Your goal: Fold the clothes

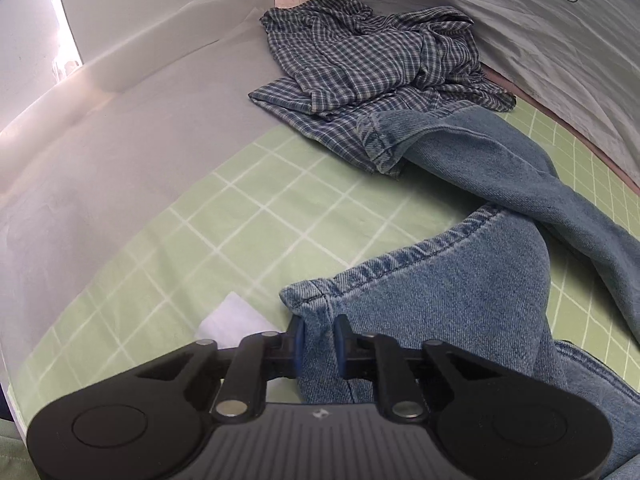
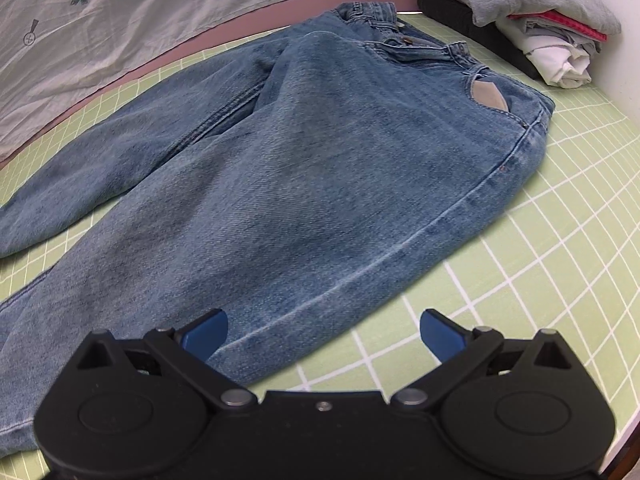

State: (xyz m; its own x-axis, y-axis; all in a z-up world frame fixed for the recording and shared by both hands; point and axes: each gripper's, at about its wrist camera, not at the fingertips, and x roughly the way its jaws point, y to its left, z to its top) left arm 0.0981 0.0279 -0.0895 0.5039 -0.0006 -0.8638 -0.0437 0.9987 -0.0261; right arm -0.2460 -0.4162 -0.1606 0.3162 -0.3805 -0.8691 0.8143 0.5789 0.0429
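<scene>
A pair of light blue jeans (image 2: 312,152) lies spread on the green gridded mat (image 2: 560,264), waistband at the far right. My left gripper (image 1: 318,338) is shut on the hem of one jeans leg (image 1: 440,292), with denim pinched between the blue pads. The other leg (image 1: 500,168) stretches away towards the back. My right gripper (image 2: 324,332) is open, low over the outer seam of the jeans near the thigh; its left fingertip (image 2: 208,332) is over denim, its right one over the mat.
A crumpled blue checked shirt (image 1: 360,68) lies at the far end, under the far leg's hem. A stack of folded clothes (image 2: 532,28) sits beyond the waistband. A white printed sheet (image 2: 120,20) runs along the back. A small white patch (image 1: 236,318) lies by the left gripper.
</scene>
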